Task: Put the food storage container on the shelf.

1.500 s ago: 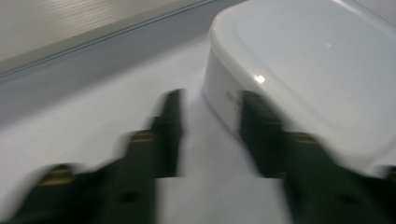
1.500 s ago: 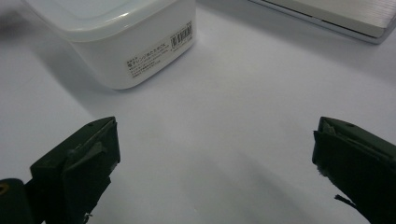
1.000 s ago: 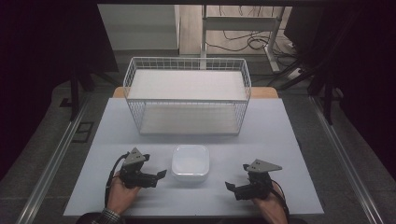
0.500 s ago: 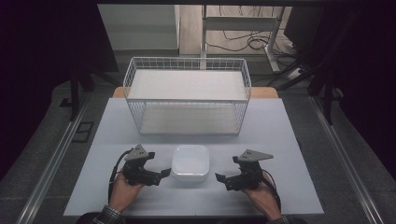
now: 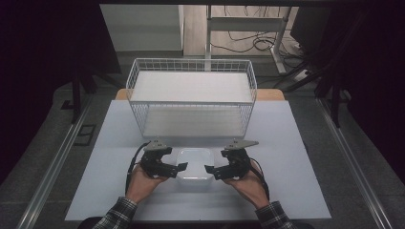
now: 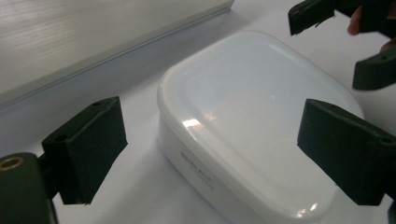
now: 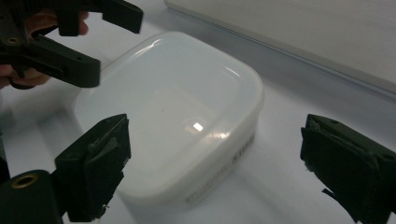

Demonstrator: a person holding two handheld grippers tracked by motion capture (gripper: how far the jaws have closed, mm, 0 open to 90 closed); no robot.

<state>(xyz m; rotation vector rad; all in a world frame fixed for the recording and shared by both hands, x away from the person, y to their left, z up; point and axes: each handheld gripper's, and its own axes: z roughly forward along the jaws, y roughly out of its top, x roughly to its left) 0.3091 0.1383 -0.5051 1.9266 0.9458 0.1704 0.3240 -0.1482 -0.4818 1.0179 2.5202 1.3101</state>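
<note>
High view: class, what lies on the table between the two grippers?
A white lidded container sits between the left gripper and right gripper, both with jaws open.

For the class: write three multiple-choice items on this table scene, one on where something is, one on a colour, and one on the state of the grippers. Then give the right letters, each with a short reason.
1. Where does the lidded box stand?
A. inside the wire basket
B. on the table in front of the wire basket
C. on the floor

2. What colour is the wire basket?
A. white
B. red
C. black

3. How do the left gripper and the right gripper stand?
A. both shut on the box
B. one open, one shut
C. both open, one on each side of the box

Answers:
1 B, the high view shows the box on the table, nearer the person than the basket.
2 A, its wires are white.
3 C, each gripper view shows wide-apart jaws with the box between them, not gripped.
</note>
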